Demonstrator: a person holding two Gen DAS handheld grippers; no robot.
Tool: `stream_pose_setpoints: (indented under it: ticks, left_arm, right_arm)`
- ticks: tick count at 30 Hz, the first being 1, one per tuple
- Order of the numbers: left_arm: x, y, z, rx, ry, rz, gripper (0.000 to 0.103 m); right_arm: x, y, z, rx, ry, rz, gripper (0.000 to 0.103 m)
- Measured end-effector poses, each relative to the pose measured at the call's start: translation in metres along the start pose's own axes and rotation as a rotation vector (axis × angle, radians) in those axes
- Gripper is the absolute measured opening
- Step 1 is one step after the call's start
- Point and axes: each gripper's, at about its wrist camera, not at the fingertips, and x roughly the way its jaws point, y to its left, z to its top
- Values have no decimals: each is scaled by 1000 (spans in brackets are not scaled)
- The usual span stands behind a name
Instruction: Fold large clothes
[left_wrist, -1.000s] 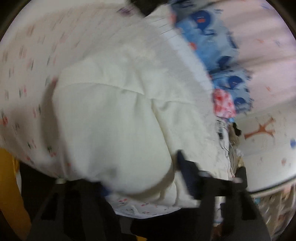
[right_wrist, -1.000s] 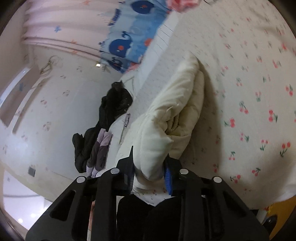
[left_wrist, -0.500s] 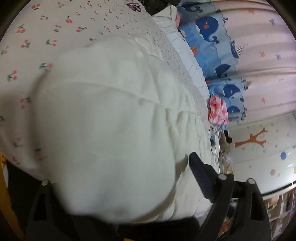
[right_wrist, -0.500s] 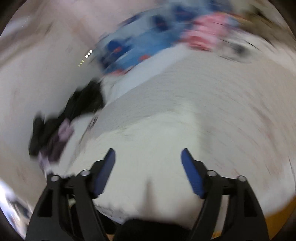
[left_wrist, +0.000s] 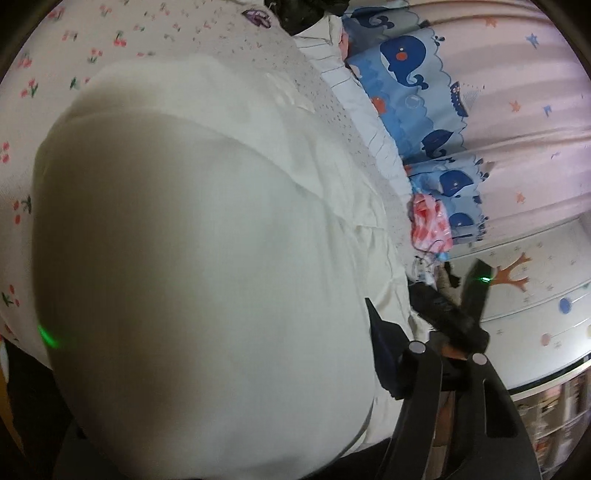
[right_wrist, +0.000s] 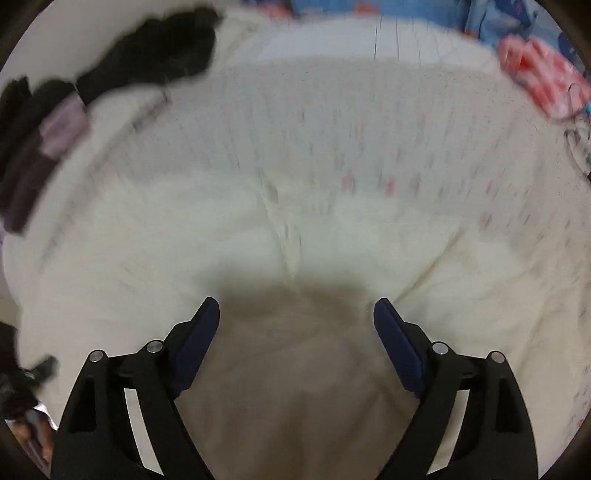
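Note:
A big cream padded garment (left_wrist: 207, 258) lies on the cherry-print bedsheet (left_wrist: 92, 48) and fills most of the left wrist view. My left gripper (left_wrist: 221, 332) is pressed close over it. Its jaws are closing with the puffy cloth bulging between them. Only the right blue pad (left_wrist: 384, 350) shows, and the cloth hides the left finger. In the blurred right wrist view, the same garment (right_wrist: 295, 229) spreads below my right gripper (right_wrist: 295, 314). That gripper's jaws are opening wide, and nothing sits between the blue pads (right_wrist: 195, 339).
A pile of black clothes (right_wrist: 140, 55) with a purple-grey piece (right_wrist: 62, 125) lies at the bed's far left. A pink-red item (right_wrist: 535, 81) sits at the far right, by the whale-print curtain (left_wrist: 406, 92). Past my left gripper's right finger hangs a dark blurred shape (left_wrist: 469, 295) with a green light.
My right gripper let go of the cream fold, swung quickly across the bed and opened wide over the garment. My left gripper sank a little, so the garment fills more of its view.

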Motion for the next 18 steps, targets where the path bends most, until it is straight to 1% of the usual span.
stream_pose_setpoints:
  ticks: [1,3,5,6,7,9,11,12,13,14,16,18]
  left_arm:
    - [0,3,1,-17,4,-14,65]
    - [-1,7,1,-35,4,-29,65]
    - [-1,6,0,-31,-3,-26,65]
    - [-1,5,-1,-26,-6,-24,65]
    - [-2,3,-1,-15,-10,-29,66]
    - [-3,1,-2,0,-17,-3,66]
    - [-3,2,-3,-10,-13,-2,65]
    - [-4,4,-3,-16,-10,-8,65]
    - [-4,5,-3,-18,-10,-11,65]
    - [-5,5,-3,-19,-10,-13,66]
    - [-5,5,-4,-18,-14,-11,65]
    - [-4,2,-4,-16,-20,-6,66]
  right_arm:
    - [-9,2,9,-16,-34,-30,83]
    - [-4,6,24,-28,-24,-40,83]
    - [36,4,32,-47,62,-86,85]
    - [71,2,26,-61,149,-91,97]
    - [82,-3,18,-48,147,-69,97]
    - [79,-8,21,-19,159,-53,97]
    - [58,-10,20,-2,163,-45,95]
    - [45,-11,22,0,146,-34,92]
    - [18,-10,18,-16,90,4,92]
    - [-5,-6,9,-44,46,18,92]
    - [-49,7,-18,-127,-15,9,92]
    - [-65,11,-46,-165,-6,3,93]
